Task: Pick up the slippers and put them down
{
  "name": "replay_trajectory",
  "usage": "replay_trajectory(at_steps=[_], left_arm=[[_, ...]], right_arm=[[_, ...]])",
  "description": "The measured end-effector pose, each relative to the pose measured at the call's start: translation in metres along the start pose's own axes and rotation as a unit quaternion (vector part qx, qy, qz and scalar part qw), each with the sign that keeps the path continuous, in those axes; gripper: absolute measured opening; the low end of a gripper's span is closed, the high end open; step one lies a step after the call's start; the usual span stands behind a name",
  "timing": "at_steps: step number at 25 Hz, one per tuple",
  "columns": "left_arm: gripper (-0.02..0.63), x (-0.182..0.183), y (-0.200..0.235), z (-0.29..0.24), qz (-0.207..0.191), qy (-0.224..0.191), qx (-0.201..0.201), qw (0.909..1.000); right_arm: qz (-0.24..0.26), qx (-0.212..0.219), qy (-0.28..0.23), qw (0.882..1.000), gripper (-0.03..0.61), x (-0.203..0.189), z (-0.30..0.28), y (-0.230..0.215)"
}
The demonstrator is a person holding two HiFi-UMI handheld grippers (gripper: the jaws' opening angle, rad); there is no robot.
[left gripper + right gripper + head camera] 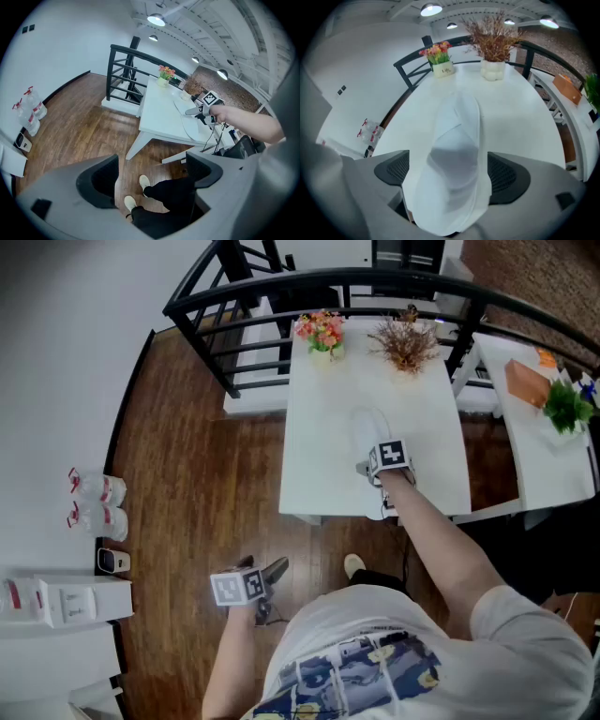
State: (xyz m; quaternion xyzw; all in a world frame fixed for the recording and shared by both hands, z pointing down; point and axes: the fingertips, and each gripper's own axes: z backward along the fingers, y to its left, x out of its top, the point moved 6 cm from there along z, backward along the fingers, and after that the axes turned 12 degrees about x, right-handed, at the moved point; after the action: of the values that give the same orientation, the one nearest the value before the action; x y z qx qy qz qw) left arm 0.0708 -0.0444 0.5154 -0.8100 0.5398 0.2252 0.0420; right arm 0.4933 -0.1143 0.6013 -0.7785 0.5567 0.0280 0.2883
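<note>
One white slipper (pixel 367 432) lies lengthwise on the white table (pixel 319 465), toe toward the far end. My right gripper (pixel 370 468) points down at its near end. In the right gripper view the slipper (pixel 457 154) fills the gap between the two wide-spread jaws of that gripper (pixel 450 171), and the pads (pixel 506 176) do not visibly squeeze it. My left gripper (pixel 272 573) hangs low over the wooden floor in front of the table. Its jaws (pixel 152 171) stand open with only the floor and the person's legs between them. The left gripper view shows the right gripper (pixel 199 111) from afar.
A pot of flowers (pixel 322 334) and a dried plant (pixel 405 343) stand at the table's far end, before a black railing (pixel 281 287). A second white table (pixel 544 465) at right bears a green plant (pixel 567 407). Bottles (pixel 94 502) and white boxes (pixel 66 601) stand by the left wall.
</note>
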Motion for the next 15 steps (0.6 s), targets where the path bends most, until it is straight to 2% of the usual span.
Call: replay_trajectory(at_steps=[4, 5, 6, 8, 10, 13, 15], left_arm=[[0.448, 0.017, -0.025, -0.015, 0.0, 0.007, -0.003, 1.0], [0.448, 0.017, -0.032, -0.018, 0.005, 0.012, -0.003, 0.9999], [0.448, 0.015, -0.038, -0.021, 0.01, 0.017, -0.001, 0.9998], [0.448, 0.011, -0.048, -0.025, 0.017, 0.024, 0.001, 0.9996], [0.448, 0.011, -0.057, -0.028, 0.017, 0.021, -0.001, 0.9996], [0.448, 0.017, -0.059, -0.025, 0.007, 0.005, -0.002, 1.0], [0.448, 0.019, -0.05, -0.018, 0.009, -0.01, -0.002, 0.9999]], right_arm=[[-0.009, -0.035, 0.053, 0.998, 0.539, 0.01, -0.026, -0.025], [0.003, -0.052, 0.068, 0.996, 0.49, 0.009, -0.029, -0.027], [0.017, -0.065, 0.075, 0.995, 0.522, 0.007, -0.031, -0.027], [0.038, -0.074, 0.07, 0.994, 0.532, 0.002, -0.032, -0.024], [0.055, -0.069, 0.058, 0.994, 0.526, 0.002, -0.03, -0.026], [0.081, -0.037, 0.045, 0.995, 0.456, -0.002, -0.027, -0.029], [0.093, -0.013, 0.048, 0.994, 0.44, -0.007, -0.023, -0.03]])
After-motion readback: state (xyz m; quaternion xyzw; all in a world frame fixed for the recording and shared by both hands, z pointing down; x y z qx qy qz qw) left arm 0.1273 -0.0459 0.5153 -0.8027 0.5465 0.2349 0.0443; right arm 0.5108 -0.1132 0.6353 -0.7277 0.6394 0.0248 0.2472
